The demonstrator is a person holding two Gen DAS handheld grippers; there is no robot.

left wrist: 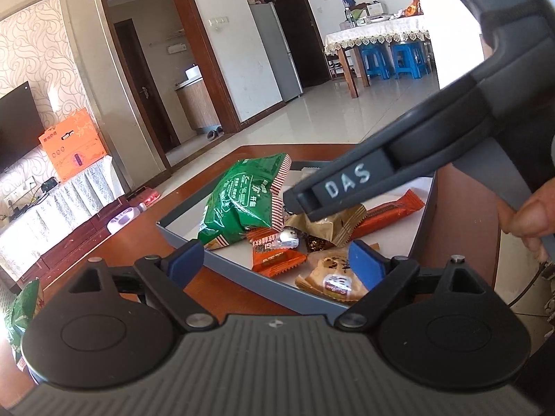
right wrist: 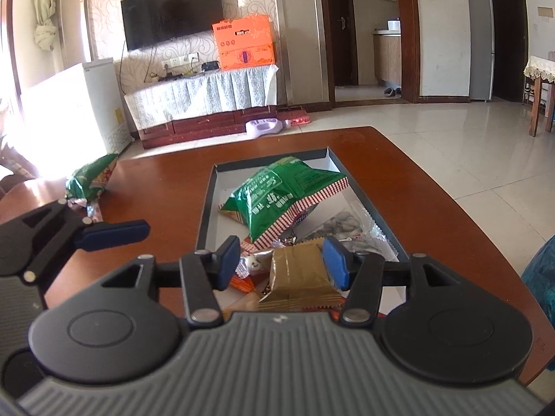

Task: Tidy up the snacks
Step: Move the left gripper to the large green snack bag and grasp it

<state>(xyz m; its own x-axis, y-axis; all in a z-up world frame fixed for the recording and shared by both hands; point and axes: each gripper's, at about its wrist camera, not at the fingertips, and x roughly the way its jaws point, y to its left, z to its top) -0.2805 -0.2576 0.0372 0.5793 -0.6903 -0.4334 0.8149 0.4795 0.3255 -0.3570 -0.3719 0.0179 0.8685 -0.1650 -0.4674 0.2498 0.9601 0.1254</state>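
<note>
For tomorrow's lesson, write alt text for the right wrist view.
The open right gripper hovers over a gold snack packet in a shallow grey tray of snacks, topped by a green bag, on a reddish wooden table.

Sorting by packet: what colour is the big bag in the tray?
Green, with red-and-white striped edges; the bag shows best in the right wrist view.

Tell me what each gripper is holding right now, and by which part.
Nothing. The left gripper stands open over the tray; the right gripper straddles the gold packet without its pads pressing.
</note>
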